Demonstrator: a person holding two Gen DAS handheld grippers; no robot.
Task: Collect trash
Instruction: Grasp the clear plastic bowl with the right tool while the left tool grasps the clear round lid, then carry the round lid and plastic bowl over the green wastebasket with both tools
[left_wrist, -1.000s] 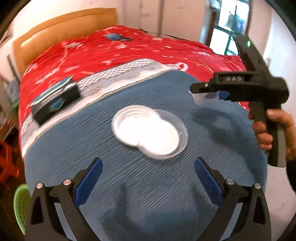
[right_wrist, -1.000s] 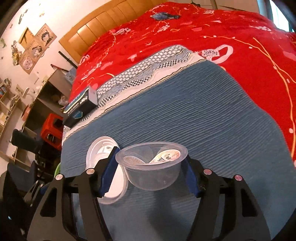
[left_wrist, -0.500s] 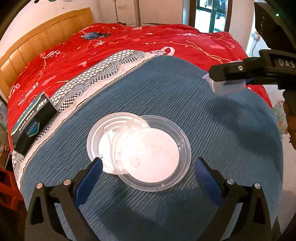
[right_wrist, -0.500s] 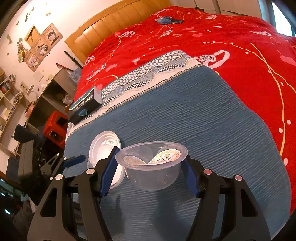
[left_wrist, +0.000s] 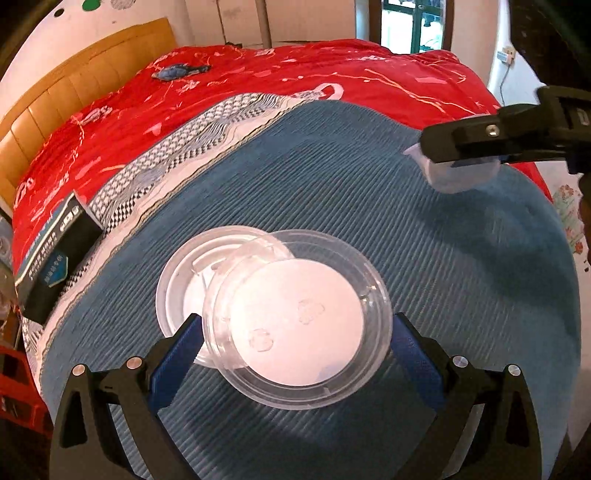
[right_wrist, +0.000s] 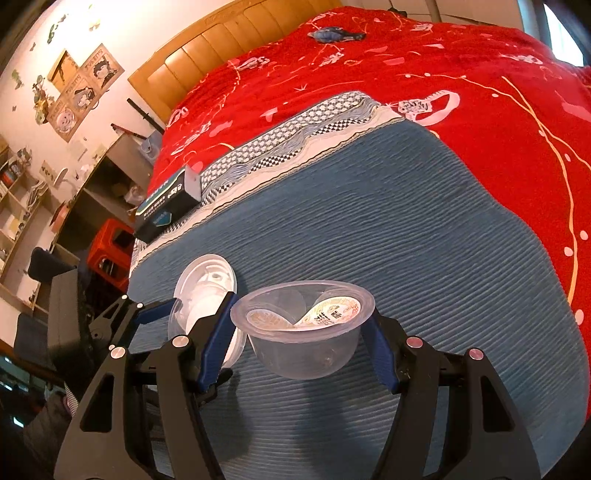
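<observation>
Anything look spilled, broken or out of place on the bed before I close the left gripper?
Nothing spilled or broken. The two clear lids lie overlapped, askew rather than nested, on the blue blanket. A dark box sits at the blanket's edge. The right gripper holds a clear bowl with a peeled seal inside.

I get even, fairly bright indoor light in both views, with daylight from the window (left_wrist: 410, 26) at far right, blown out to white. Soft shadows fall on the blue blanket (left_wrist: 369, 206) under the right gripper (left_wrist: 458, 162) and near the left gripper (left_wrist: 295, 347). The clear lid (left_wrist: 299, 317) catches a pale glare. Fisheye bending bulges the bed and blackens the corners; the bowl's edge looks slightly smeared in the left wrist view
</observation>
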